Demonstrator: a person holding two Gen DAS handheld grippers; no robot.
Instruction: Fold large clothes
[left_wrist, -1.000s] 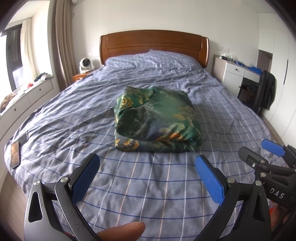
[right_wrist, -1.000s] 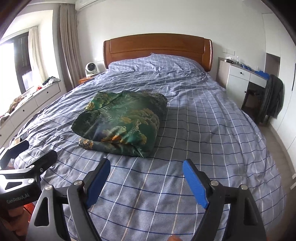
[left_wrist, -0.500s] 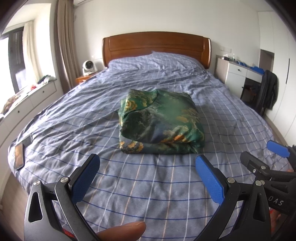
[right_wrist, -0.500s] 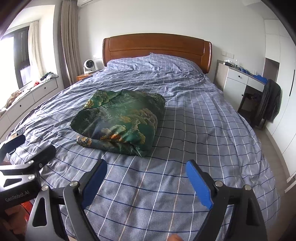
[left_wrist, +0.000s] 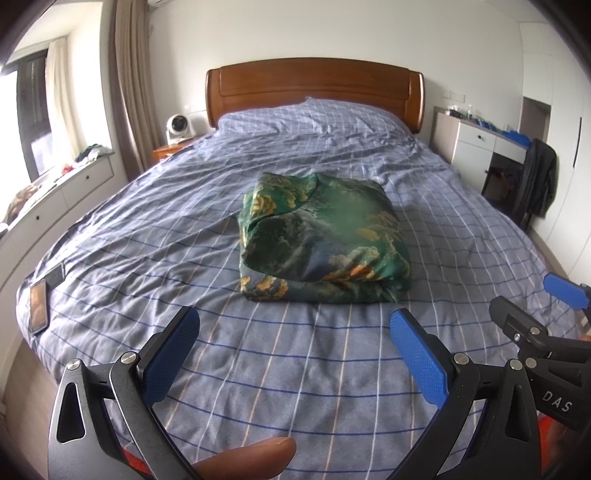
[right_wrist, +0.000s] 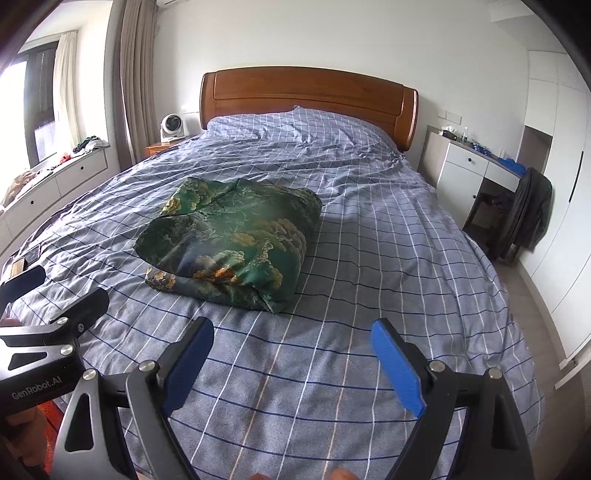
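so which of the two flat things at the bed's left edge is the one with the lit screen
The phone, nearer the foot of the bed: its face shows an orange-brown picture. The dark item just beyond it is plain black.

A green garment (left_wrist: 325, 240) with gold floral print lies mid-frame on a blue, white-checked bedspread (left_wrist: 147, 236); reddish-brown wooden headboard (left_wrist: 314, 86), upper centre.

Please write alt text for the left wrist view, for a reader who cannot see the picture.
A folded green garment with a gold floral pattern lies in the middle of a bed with a blue checked cover and a brown wooden headboard. In the foreground the open left gripper hovers over the cover, holding nothing, with the right gripper at the right edge.
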